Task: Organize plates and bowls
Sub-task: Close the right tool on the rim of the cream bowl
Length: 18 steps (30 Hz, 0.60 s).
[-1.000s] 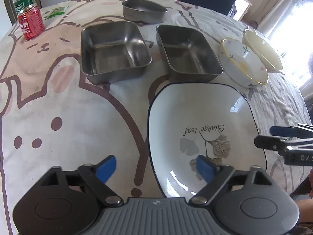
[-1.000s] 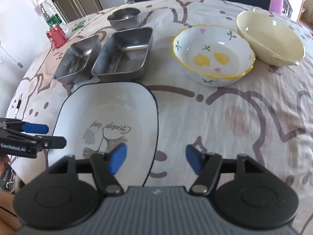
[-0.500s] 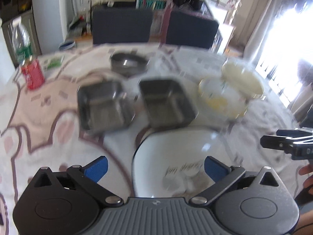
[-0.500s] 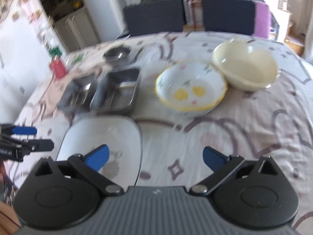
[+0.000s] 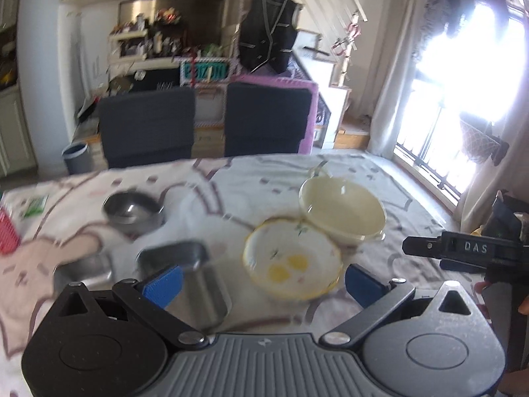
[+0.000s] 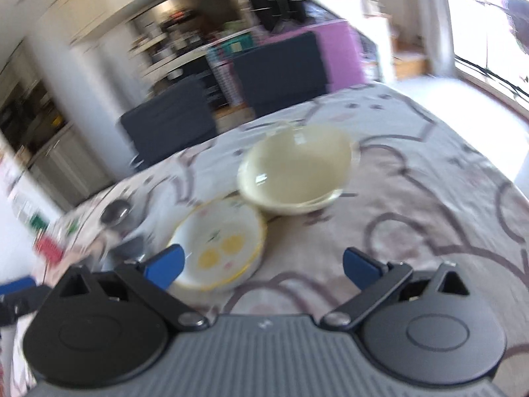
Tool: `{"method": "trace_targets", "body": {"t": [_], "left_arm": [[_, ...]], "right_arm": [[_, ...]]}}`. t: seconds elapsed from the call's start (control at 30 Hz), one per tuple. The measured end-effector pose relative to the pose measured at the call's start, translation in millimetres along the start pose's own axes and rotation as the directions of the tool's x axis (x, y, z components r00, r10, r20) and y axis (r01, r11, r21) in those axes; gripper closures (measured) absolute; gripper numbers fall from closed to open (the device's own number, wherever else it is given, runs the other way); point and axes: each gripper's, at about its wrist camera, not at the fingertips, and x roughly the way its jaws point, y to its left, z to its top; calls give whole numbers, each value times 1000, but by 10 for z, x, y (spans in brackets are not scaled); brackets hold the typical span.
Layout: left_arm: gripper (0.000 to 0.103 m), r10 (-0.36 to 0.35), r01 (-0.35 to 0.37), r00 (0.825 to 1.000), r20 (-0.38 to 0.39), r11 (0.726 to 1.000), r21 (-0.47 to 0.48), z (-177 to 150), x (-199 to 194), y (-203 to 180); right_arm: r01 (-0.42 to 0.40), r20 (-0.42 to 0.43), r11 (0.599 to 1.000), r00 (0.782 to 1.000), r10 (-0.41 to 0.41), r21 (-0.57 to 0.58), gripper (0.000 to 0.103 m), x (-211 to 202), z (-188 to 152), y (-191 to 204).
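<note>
Both grippers (image 5: 261, 279) (image 6: 261, 266) gaping empty, lifted since earlier, ginkgo plate gone from view

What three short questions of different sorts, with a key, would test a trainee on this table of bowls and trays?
1. True or false: the left gripper holds a bowl.
2. Which bowl lies nearer the grippers: A the cream bowl, B the flowered bowl?
3. Fill in: the round metal bowl stands on the ____ cloth.

Key: 1 false, its jaws stand open on nothing. 2 B. 3 patterned; the cloth bears brown outlines.
</note>
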Motion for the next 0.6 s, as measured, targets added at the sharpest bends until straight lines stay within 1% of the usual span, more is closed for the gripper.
{"method": "trace_targets", "body": {"t": [0.1,0.2,0.27,0.37,0.43,0.5,0.57,0.6], "left_arm": [[0,-12,11,1000,26,1000,15,143,150,-178],[0,-32,31,999,36,999,21,294,347,-318],[0,-35,34,998,50,999,29,406,469,-404],[0,-45,43,996,71,999,32,587,696,-498],[0,-54,52,994,92,998,31,704,873,-524],[0,-67,64,992,109,997,31,793,1051,-534],[0,-77,76,990,115,997,15,833,1234,-506],[1,-86,86,990,112,996,1,843,1326,-480]], "right_arm": [[1,3,989,1000,-2,150,0,83,105,-286],[16,1,964,1000,-16,264,0,217,219,-543],[5,-12,944,1000,-1,331,0,322,285,-679],[10,-37,920,999,5,392,0,428,385,-697],[5,-31,904,999,9,427,0,513,472,-674],[-11,-12,902,1000,18,433,4,670,547,-637],[-18,-12,914,1000,25,406,17,836,587,-585],[-9,-27,920,999,22,392,20,914,593,-560]]}}
